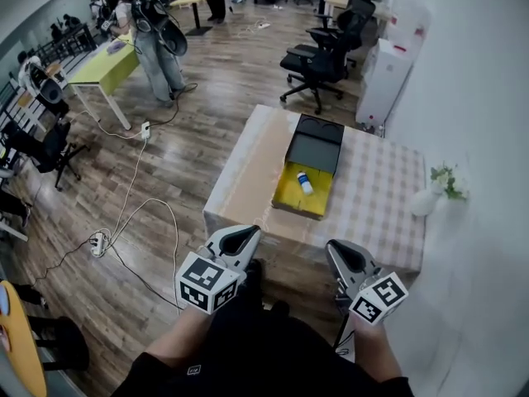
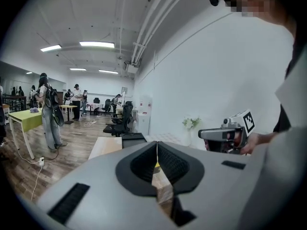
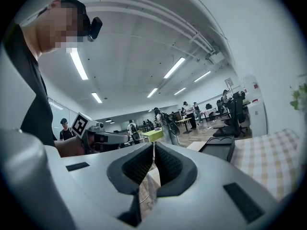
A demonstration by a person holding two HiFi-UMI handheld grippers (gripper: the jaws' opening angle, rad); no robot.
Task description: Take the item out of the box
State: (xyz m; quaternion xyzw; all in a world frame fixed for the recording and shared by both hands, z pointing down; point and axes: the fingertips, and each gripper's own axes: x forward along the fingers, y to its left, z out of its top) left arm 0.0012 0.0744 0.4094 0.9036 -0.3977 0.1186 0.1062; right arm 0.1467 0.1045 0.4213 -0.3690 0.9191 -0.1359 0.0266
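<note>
At 6 o'clock in the head view, the person's two hands hold the grippers side by side, short of the table's near edge and not touching it. The left gripper has its jaws pressed together with nothing between them; the right gripper is the same, pads meeting and empty. Each carries its marker cube at the rear, and both point toward 12 o'clock.

Beyond them stands the table under a checked cloth. On it lies the open box, yellow inside, with its black lid folded back at the far end. The item, a small white bottle with a blue cap, lies on its side in the yellow tray, well apart from both grippers. At 3 o'clock a white vase of flowers stands near the table's right edge.

Farther off, black office chairs sit at 12 o'clock, a white cabinet at 1 o'clock, and a person with a backpack stands beside a green table at 10 o'clock
</note>
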